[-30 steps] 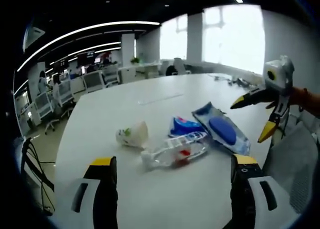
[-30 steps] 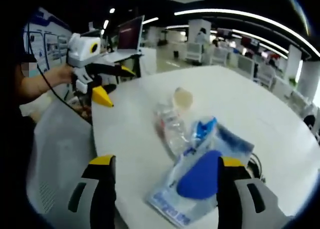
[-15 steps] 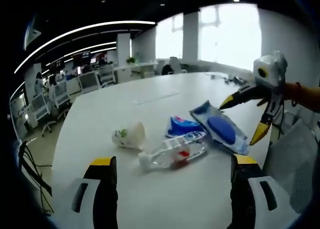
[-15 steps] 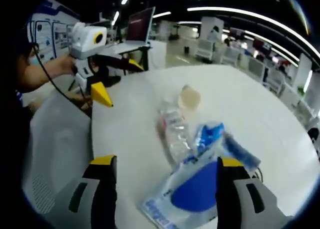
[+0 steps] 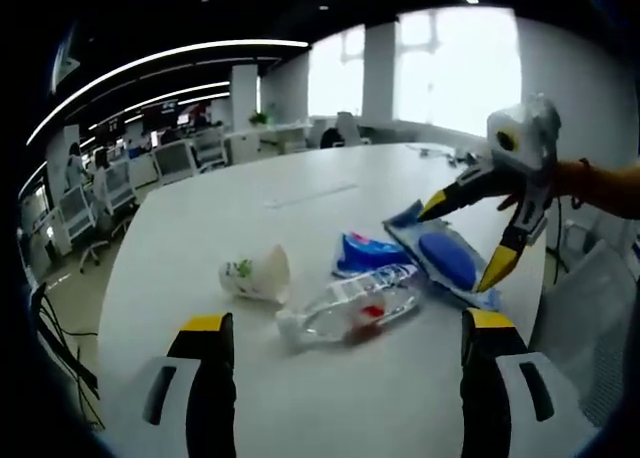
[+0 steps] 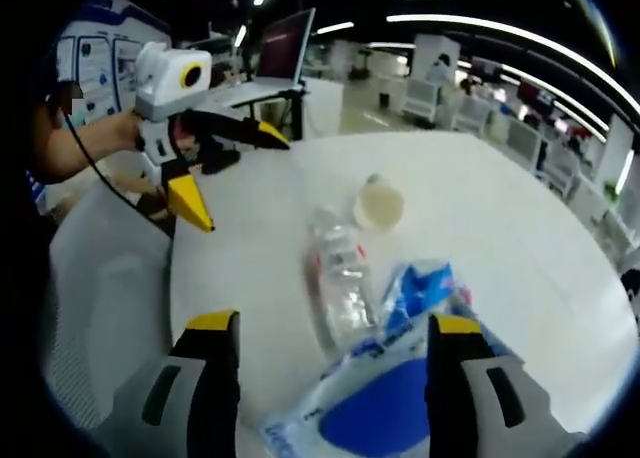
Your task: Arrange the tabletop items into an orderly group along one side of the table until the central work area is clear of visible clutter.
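Observation:
Four items lie together on the white table (image 5: 300, 198): a tipped paper cup (image 5: 255, 275), a clear plastic bottle (image 5: 350, 313) on its side, a small blue-and-white packet (image 5: 368, 250) and a wipes pack with a blue lid (image 5: 447, 261). My left gripper (image 5: 347, 321) is open, a little short of the bottle. The right gripper (image 5: 462, 243) hangs open just above the wipes pack. In the right gripper view, its jaws (image 6: 333, 325) frame the bottle (image 6: 340, 278) and the wipes pack (image 6: 390, 418), with the cup (image 6: 378, 206) beyond. The left gripper (image 6: 238, 178) is open at the upper left.
A grey mesh chair (image 6: 100, 308) stands at the table's near edge, also seen as a chair (image 5: 590, 308) on the right. A laptop (image 6: 283, 46) sits on a stand beyond the table. Office desks and chairs (image 5: 120, 188) fill the background. Small items (image 5: 470, 158) lie at the table's far end.
The right gripper has come in over the wipes pack, closer to the items. The left gripper has barely moved. Nothing on the table has shifted.

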Motion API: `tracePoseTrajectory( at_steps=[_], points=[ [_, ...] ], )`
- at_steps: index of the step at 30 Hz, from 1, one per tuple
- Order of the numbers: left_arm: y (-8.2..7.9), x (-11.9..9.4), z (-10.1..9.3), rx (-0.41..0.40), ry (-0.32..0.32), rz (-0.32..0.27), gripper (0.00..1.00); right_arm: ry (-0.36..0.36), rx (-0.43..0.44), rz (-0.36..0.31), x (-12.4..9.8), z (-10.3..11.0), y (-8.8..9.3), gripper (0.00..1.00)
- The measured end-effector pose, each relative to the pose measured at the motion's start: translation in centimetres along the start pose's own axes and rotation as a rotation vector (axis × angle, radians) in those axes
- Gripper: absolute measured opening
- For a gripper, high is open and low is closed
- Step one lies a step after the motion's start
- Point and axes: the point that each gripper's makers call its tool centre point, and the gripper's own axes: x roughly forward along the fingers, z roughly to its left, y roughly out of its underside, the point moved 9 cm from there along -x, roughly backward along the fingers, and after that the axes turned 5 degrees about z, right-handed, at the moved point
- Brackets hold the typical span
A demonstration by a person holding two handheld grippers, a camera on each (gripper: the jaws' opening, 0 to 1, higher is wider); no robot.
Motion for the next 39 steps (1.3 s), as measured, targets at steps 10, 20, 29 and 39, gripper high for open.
tracePoseTrajectory(
  at_steps=[10, 20, 29, 39],
  points=[
    [0.3, 1.1, 0.9, -0.016, 0.015, 0.011, 0.92, -0.023, -0.035, 0.014, 2.1, -0.7, -0.9, 0.70],
    [0.8, 2.1, 2.0, -0.086, 0.015, -0.010, 0.89, -0.030, -0.055, 0.027, 4.1, -1.1, -1.4, 0.67],
    [1.7, 3.2, 2.6, -0.183, 0.032, -0.030, 0.87, -0.027, -0.041, 0.006, 5.7, -1.6, -2.0, 0.65],
    [2.5, 4.0, 3.3, -0.294, 0.049, -0.058, 0.86, -0.038, -0.052, -0.012, 7.4, -1.4, -2.6, 0.60]
  ],
)
